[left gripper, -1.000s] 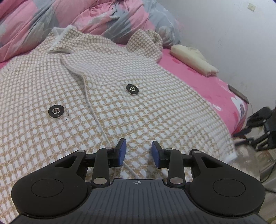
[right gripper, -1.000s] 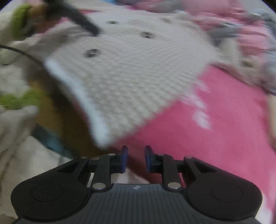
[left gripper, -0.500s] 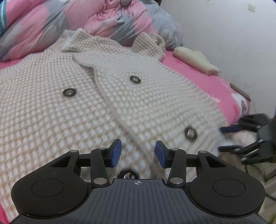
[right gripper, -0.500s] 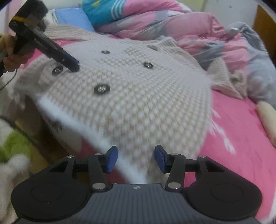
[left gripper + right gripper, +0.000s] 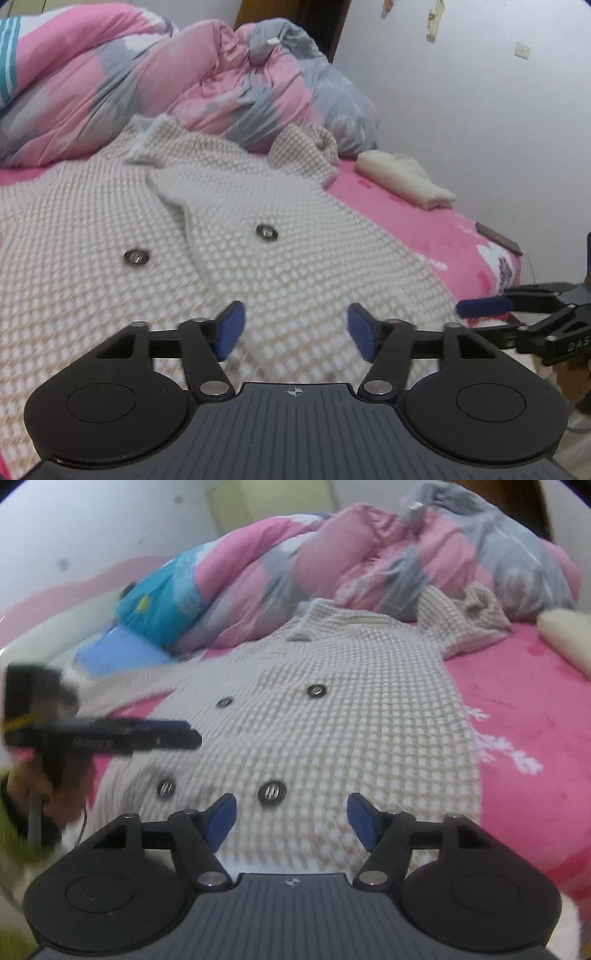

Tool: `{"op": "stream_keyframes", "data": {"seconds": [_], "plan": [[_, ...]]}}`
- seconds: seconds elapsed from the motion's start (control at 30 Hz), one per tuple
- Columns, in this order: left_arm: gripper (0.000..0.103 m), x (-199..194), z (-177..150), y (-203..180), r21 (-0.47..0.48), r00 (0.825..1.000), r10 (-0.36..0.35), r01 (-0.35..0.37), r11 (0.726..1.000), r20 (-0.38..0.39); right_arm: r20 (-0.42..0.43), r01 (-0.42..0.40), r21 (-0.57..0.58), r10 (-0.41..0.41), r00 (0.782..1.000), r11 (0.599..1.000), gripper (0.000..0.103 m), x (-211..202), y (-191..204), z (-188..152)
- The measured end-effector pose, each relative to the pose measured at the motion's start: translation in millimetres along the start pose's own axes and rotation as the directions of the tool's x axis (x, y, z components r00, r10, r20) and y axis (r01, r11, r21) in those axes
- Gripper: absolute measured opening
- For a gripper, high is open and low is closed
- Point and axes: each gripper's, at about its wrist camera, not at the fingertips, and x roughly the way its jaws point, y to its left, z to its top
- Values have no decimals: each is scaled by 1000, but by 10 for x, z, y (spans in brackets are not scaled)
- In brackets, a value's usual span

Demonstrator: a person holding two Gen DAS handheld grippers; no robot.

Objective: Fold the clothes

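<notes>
Coat point(image 5: 295, 258) lies flat, buttoned side up, on the bed point(image 5: 461, 243); left gripper point(image 5: 293, 328) and right gripper point(image 5: 288, 819) have just been opening, nothing between them; best pinch the hem corners evenly

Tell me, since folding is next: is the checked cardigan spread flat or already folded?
Spread, front up: the cardigan lies open across the pink bed, buttons showing, no fold yet.
</notes>
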Motion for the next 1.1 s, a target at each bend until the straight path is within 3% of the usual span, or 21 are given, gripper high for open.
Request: {"op": "stream_keyframes", "data": {"seconds": [0.13, 0.23, 0.33, 0.5, 0.63, 0.77, 0.93, 0.97, 1.0, 1.07, 1.1], "plan": [[92, 207, -56, 39, -36, 999, 53, -54, 998, -10, -11, 9, 184, -7, 1000, 983, 88, 160, -188, 36], [94, 358, -136, 138, -56, 992, 91, -96, 994, -85, -29, 6, 335, 4, 1000, 942, 91, 203, -400, -8], [99, 236, -112, 222, -67, 996, 66, -70, 995, -59, -18, 21, 392, -15, 1000, 920, 94, 184, -511, -6], [101, 149, 308, 418, -125, 999, 21, -17, 992, 34, 98, 0, 318, -34, 995, 948, 102, 130, -500, 316], [101, 413, 834, 542, -108, 995, 37, -26, 994, 94, 196, -29, 222, -15, 980, 975, 102, 271, -501, 793], [96, 979, 1163, 685, -74, 990, 68, -60, 995, 120, 259, -23, 180, -25, 966, 983, 100, 558, -599, 1357], [57, 1698, 1176, 923, -96, 995, 88, -84, 992, 39, 194, 1, 211, -43, 980, 977, 60, 1373, -882, 2136], [53, 1817, 1141, 997, -121, 996, 87, -85, 989, 14, 160, 7, 230, -44, 986, 973, 55, 1610, -974, 2243], [52, 1913, 1094, 1078, -151, 996, 89, -90, 984, -15, 120, 11, 243, -41, 992, 970, 43, 1859, -1062, 2344], [43, 2001, 1008, 1185, -179, 996, 84, -89, 980, -36, 39, 49, 256, -61, 997, 965, 36, 2340, -1205, 2494], [43, 1997, 984, 1210, -186, 997, 75, -79, 979, -28, -1, 73, 238, -74, 997, 969, 31, 2571, -1243, 2551]]}}
